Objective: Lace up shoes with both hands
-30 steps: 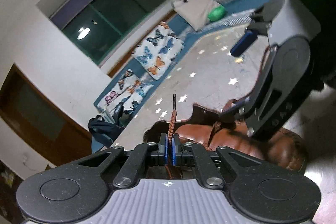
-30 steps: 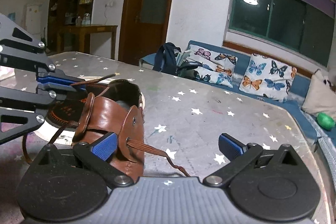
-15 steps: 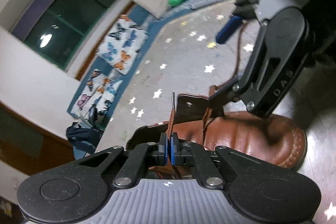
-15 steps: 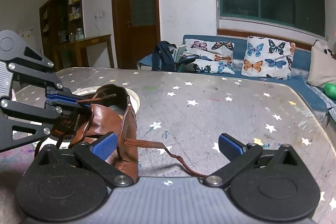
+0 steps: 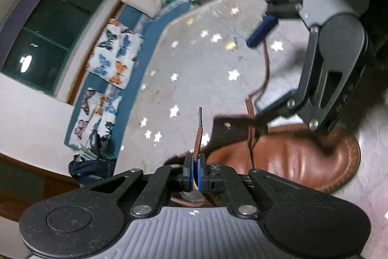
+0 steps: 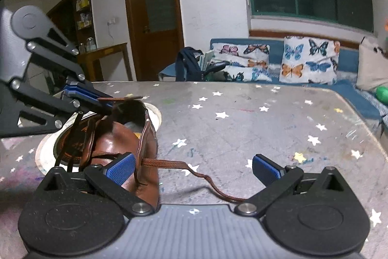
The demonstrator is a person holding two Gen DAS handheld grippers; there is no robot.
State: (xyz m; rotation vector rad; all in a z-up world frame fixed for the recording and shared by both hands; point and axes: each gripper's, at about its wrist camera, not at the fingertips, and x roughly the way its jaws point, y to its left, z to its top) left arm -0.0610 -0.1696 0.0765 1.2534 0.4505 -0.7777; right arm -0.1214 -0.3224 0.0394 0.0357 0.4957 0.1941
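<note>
- The brown leather lace-up shoe (image 5: 286, 154) lies at the lower right of my left wrist view, its rounded toe toward the right edge. In my right wrist view it sits at the lower left (image 6: 126, 142), collar facing away from me.
- My left gripper (image 5: 196, 172) has its blue pads pressed together on one end of the woven brown shoelace (image 5: 198, 137). The dark stiff tip stands up past the pads at frame centre, I judge so that it stays free to be aimed at an eyelet.
- My right gripper (image 6: 194, 168) has its jaws spread wide with nothing clamped. Its left pad sits just beside the shoe's side flap, and the other lace end (image 6: 184, 168) trails out of that flap and across the gap between the pads. I judge it is placed there to steady the shoe or take that strand.
- The grey star-speckled table (image 6: 242, 113) offers open room across the centre and right of the right wrist view. Its far edge borders a blue bench with butterfly-print cushions (image 6: 308, 60).
- Room is tight at the left, where both grippers crowd the shoe over a round white-rimmed disc (image 6: 46, 149).
</note>
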